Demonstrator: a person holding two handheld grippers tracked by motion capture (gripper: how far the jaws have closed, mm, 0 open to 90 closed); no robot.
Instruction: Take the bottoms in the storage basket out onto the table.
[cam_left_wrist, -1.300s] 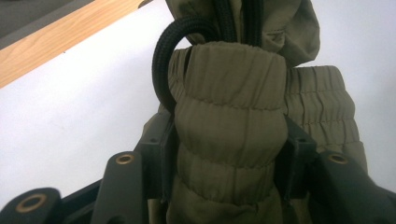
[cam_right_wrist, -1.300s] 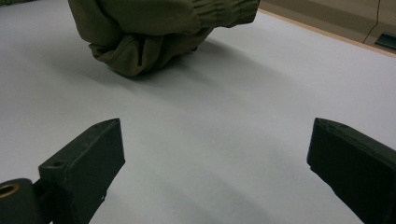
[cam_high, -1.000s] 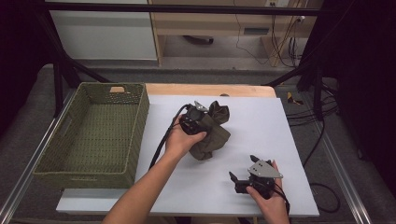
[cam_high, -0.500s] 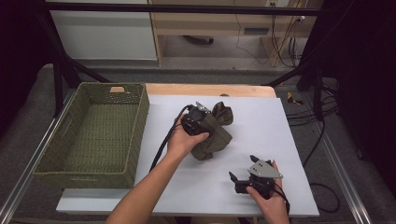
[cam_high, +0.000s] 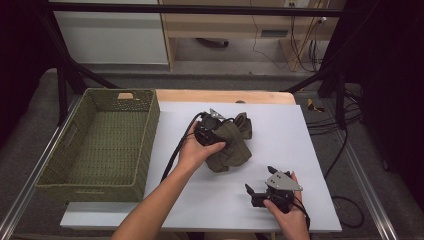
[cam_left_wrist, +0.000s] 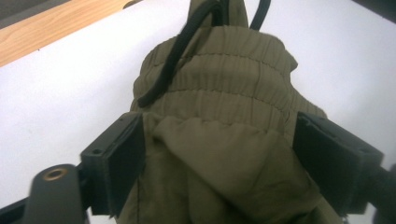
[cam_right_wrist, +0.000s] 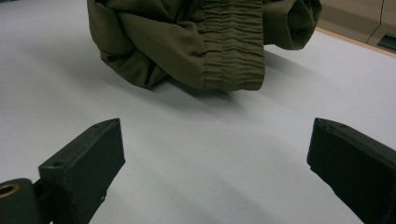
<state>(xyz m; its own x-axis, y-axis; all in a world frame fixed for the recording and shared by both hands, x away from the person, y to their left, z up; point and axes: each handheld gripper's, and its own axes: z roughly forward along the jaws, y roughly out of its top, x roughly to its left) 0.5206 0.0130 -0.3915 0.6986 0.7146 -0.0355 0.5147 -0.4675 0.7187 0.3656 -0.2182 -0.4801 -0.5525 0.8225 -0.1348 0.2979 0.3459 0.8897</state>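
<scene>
An olive-green garment (cam_high: 234, 150) lies crumpled in the middle of the white tabletop (cam_high: 295, 150). My left gripper (cam_high: 214, 134) is pressed into its left side, held from below by a hand. In the left gripper view its jaws stand wide, one on each side of the garment (cam_left_wrist: 219, 154), and the elastic waistband (cam_left_wrist: 224, 98) shows just beyond them. The gripper's black cable (cam_left_wrist: 163, 79) drapes over the cloth. My right gripper (cam_high: 256, 192) rests near the front edge, open and holding nothing. In the right gripper view the garment (cam_right_wrist: 187, 42) lies ahead of that gripper (cam_right_wrist: 215, 154).
A green woven basket (cam_high: 146, 131) stands at the left of the table with nothing in it. A wooden strip (cam_high: 225, 96) runs along the far edge. Black frame bars and cables surround the table.
My left gripper has pushed slightly rightward and deeper into the garment, bunching the cloth. The right gripper has stayed put.
</scene>
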